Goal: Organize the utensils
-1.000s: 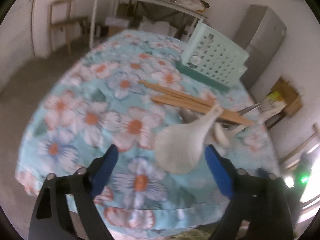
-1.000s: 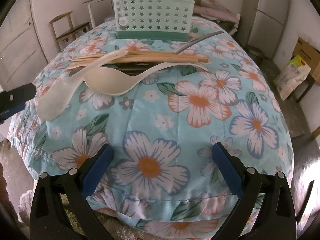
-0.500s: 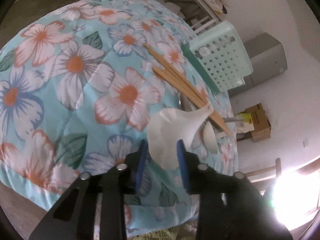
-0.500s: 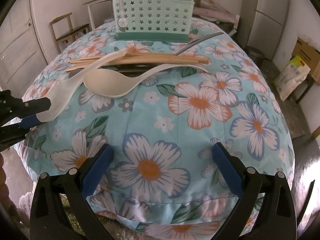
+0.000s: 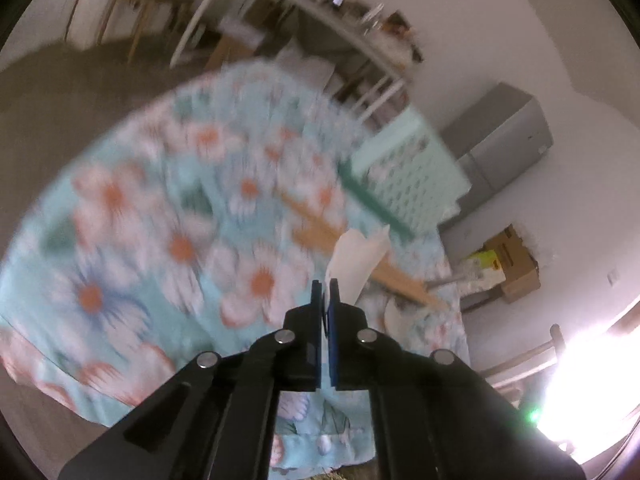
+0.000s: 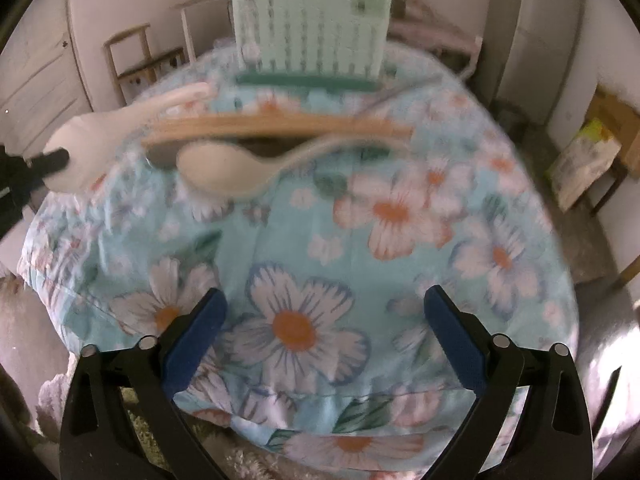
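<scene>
My left gripper [image 5: 325,286] is shut on the broad end of a white rice paddle [image 5: 358,258], lifted off the flowered cloth [image 5: 180,208]. In the right wrist view the paddle [image 6: 100,136] hangs at the left with the left gripper [image 6: 52,158] pinching it. Wooden chopsticks [image 6: 280,126] lie across the table, a white spoon [image 6: 224,174] in front of them and a metal utensil [image 6: 400,90] behind. A mint star-holed basket [image 6: 312,36] stands at the far edge. My right gripper [image 6: 324,308] hovers over the near edge, its jaws wide but closing a little, nothing between them.
The round table is covered by a padded cloth that hangs over its rim. A grey fridge [image 5: 500,148] and a cardboard box [image 5: 516,264] stand to the right. A wooden chair [image 6: 132,64] and a cluttered side table [image 5: 320,12] are behind.
The left gripper closed on the white paddle and raised it off the cloth. The right gripper's jaws narrowed slightly while that hand stayed in place.
</scene>
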Demonstrator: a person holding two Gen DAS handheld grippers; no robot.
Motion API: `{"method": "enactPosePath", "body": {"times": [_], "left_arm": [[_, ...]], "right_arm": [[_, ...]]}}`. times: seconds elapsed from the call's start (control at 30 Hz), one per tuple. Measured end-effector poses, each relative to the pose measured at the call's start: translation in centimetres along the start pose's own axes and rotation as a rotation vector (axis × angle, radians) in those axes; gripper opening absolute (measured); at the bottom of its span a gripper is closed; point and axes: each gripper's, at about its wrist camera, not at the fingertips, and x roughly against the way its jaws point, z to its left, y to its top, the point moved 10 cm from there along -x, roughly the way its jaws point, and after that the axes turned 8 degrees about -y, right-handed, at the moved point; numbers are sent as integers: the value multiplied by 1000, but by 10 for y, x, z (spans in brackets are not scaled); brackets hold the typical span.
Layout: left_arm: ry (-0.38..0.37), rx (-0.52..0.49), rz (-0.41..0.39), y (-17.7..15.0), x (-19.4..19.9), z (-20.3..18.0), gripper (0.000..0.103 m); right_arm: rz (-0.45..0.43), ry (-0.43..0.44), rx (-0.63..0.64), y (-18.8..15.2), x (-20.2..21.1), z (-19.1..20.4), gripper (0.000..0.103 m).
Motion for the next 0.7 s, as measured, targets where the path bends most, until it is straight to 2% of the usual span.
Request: {"method": "enactPosePath", "body": {"times": [0.1,0.17,0.3,0.33,0.4,0.57,0.7], "left_arm": [[0,-44,-62,20,18,-3,2],[4,-56,-89,31,25,-1,1],[34,-59,-110,40,28,10,1],[46,-60,-112,42,29,15,1],[52,-50,-112,43,29,22,1],[71,-19,-100,41,26,46,2],[81,-11,-94,42,24,57,2]], "right_arm": [[-151,-3,92,23,27,17,84],[-228,15,193,35,39,43,80],[-307,7,369,49,42,90,61],[-320,-5,403,52,41,98,60],[-327,-36,485,56,31,117,52],[-266,-76,616,52,-1,146,37],[-253,-138,679,51,-21,155,35]]}}
